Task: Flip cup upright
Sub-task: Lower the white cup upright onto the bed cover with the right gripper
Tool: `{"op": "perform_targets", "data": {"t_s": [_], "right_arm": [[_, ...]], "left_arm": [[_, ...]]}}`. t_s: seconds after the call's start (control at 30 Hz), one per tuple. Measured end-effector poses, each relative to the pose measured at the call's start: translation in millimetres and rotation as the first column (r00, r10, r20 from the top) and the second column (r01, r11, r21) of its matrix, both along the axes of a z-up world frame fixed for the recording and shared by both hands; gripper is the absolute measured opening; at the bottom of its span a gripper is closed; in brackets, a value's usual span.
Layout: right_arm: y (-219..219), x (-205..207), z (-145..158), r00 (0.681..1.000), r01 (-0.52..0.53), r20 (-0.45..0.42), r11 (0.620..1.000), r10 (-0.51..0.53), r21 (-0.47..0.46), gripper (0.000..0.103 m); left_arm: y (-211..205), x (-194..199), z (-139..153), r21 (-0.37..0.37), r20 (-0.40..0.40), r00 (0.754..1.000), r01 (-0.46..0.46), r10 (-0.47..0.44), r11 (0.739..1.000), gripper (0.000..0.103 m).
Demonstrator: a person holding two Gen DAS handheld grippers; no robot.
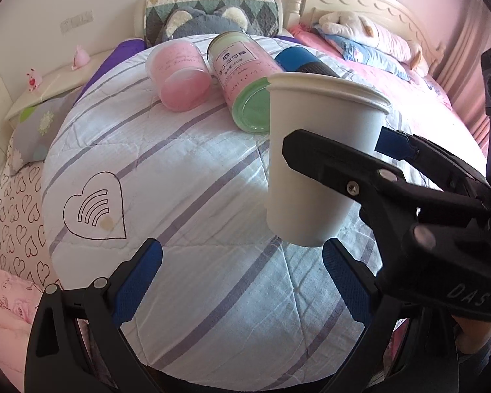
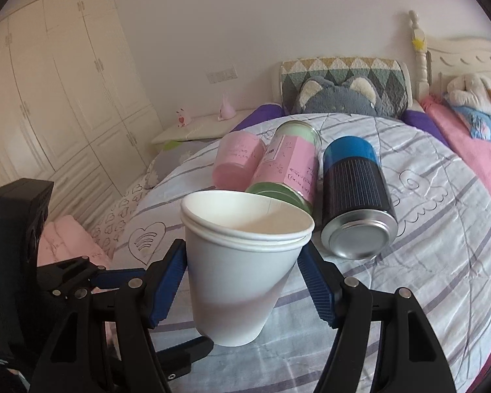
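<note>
From the left wrist view we see our left gripper (image 1: 242, 281) spread wide, its ribbed blue pads (image 1: 137, 281) holding nothing above the striped quilt (image 1: 193, 177). To the right, the white paper cup (image 1: 314, 160) stands mouth up, a smooth tapered cone with a rolled rim, pinched across its wall by the black fingers of our right gripper (image 1: 334, 150), which reaches in from the right. Whether the base rests on the quilt we cannot tell. Farther off lie three cylinders on their sides: a translucent pink tub (image 1: 180, 75), a pink-labelled jar with a green end (image 1: 239, 78) just beside it, and a blue and black can (image 1: 302, 62) partly hidden behind the cup's rim. A grey plush pillow (image 1: 206, 23) sits at the far end.

From the right wrist view our right gripper (image 2: 242, 281) is closed onto the cup (image 2: 242, 268), a blue pad pressed to each side of its matte wall. The rim looks doubled, as if two cups are nested. Beyond it the pink tub (image 2: 235, 160), the jar (image 2: 288, 163) and the can (image 2: 356, 190), its metal end facing us, lie close together on the crinkled quilt (image 2: 425, 262)
</note>
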State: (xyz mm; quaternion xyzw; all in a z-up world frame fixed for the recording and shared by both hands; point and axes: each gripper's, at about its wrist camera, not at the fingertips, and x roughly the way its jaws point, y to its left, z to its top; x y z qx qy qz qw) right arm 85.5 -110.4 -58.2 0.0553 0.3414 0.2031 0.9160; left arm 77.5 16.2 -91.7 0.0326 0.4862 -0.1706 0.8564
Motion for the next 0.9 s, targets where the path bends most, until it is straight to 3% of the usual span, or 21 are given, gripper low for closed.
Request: {"op": "perform_targets", "data": {"t_s": [0.3,0.8,0.9], "right_arm": [[14,-23,-2,0.995,-0.066,0.072,0.993,0.074,-0.101,0.07],[8,-35,-4,0.991,-0.108,0.068,0.99,0.114,-0.087,0.071],[11,-37,-2,0.989,-0.126,0.066,0.989,0.131,-0.075,0.08]], "left_arm": [[0,-11,-5,0.019,-0.008,1.0,0.022,-0.021,1.0,0.1],[-3,-26,-8,0.01,0.018,1.0,0.017,-0.017,1.0,0.101],[-4,-28,-6,0.02,0.039,0.999,0.013,-0.014,1.0,0.101]]}}
